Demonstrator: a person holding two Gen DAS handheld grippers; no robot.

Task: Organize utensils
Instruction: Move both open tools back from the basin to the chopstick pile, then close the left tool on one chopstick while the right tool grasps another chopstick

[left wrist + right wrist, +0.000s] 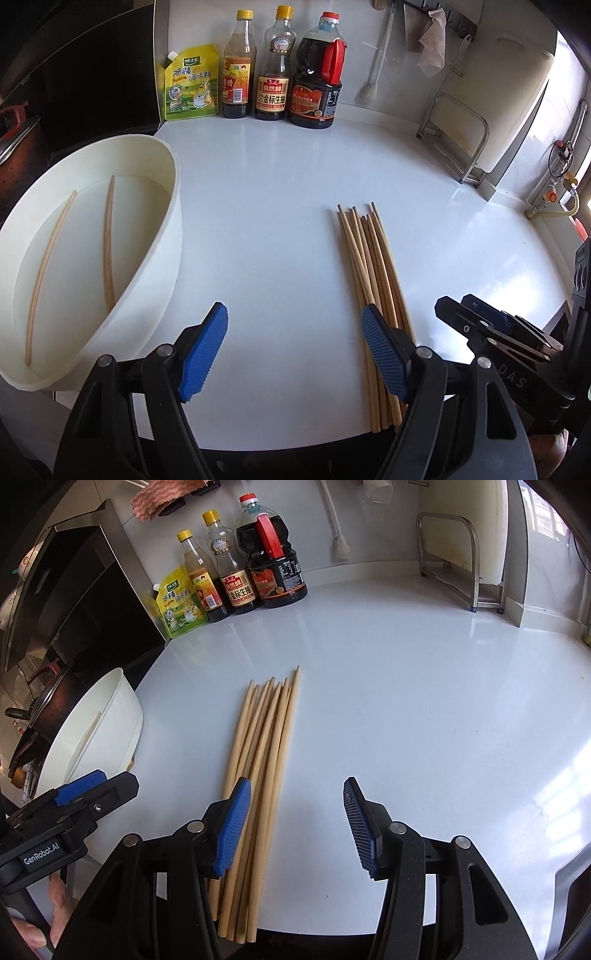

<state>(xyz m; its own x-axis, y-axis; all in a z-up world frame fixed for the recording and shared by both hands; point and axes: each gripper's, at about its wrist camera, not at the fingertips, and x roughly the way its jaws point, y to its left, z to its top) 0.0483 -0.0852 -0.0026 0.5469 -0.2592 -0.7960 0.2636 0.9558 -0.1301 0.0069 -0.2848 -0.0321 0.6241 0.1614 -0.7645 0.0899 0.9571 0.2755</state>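
— Both grippers hang over the counter (406,672) with nothing between their pads. Left gripper (295,352) is spread wide; right gripper (297,829) is parted a bit less.

— Where do they sit against the chopsticks?

— Using the bundle of chopsticks (373,266) as the mark: the left gripper's right pad overlaps the bundle's near part in its own view, the rest of that gripper is to the bundle's left. The right gripper's left pad overlaps the same bundle from the other side, with its other pad to the right. Whether either pad touches the wood, I can't tell.

— And the bundle itself?

— Flat on the counter, sticks roughly parallel, tips fanned slightly at the far end, butts at the near edge.

— Anything left of it?

— A white tub (162,236), well apart from the bundle, with two chopsticks (108,240) lying loose inside.

— Beyond it?

— Three sauce bottles (273,70) and a yellow pouch (190,83) against the back wall; a metal rack (458,140) far right.
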